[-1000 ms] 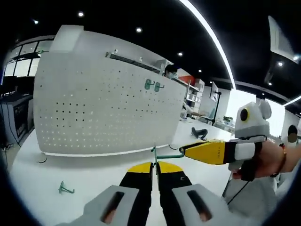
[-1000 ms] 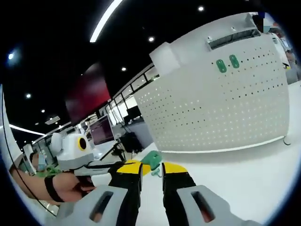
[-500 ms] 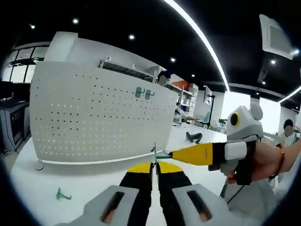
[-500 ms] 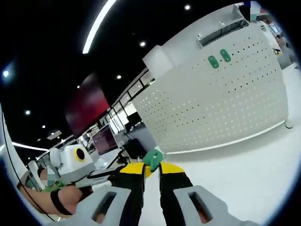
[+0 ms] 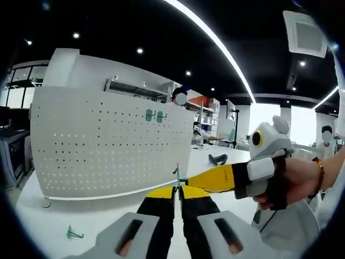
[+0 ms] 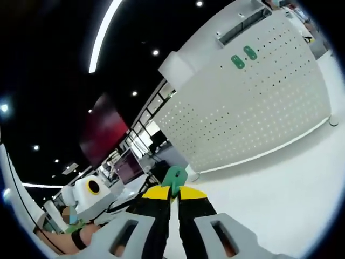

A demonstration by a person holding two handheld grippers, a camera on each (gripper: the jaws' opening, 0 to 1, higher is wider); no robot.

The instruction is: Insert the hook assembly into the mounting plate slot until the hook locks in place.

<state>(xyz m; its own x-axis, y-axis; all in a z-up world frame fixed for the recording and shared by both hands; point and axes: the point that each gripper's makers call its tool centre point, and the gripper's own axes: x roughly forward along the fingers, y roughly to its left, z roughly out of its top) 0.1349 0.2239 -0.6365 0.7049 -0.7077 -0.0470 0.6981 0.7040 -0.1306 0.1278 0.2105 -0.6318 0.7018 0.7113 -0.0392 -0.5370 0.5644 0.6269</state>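
My left gripper [image 5: 177, 188] is shut on a thin green wire hook [image 5: 177, 177] that stands up between its yellow tips. From the right, a hand brings my right gripper [image 5: 211, 178] against that hook at its tip. In the right gripper view, my right gripper [image 6: 173, 189] is shut on a small green plate piece [image 6: 175, 176]. The left gripper's white body [image 6: 91, 189] shows low on the left there. The joint between hook and plate is hidden by the jaws.
A white pegboard panel [image 5: 108, 145] stands upright on the white table [image 5: 48, 221], with two green hooks [image 5: 153, 115] hung near its top; they also show on the pegboard [image 6: 259, 113]. A loose green hook [image 5: 73, 233] lies on the table, front left.
The right gripper's jaws have closed together on the green piece. Both views have tilted, and the right gripper has moved closer in against the hook held by the left.
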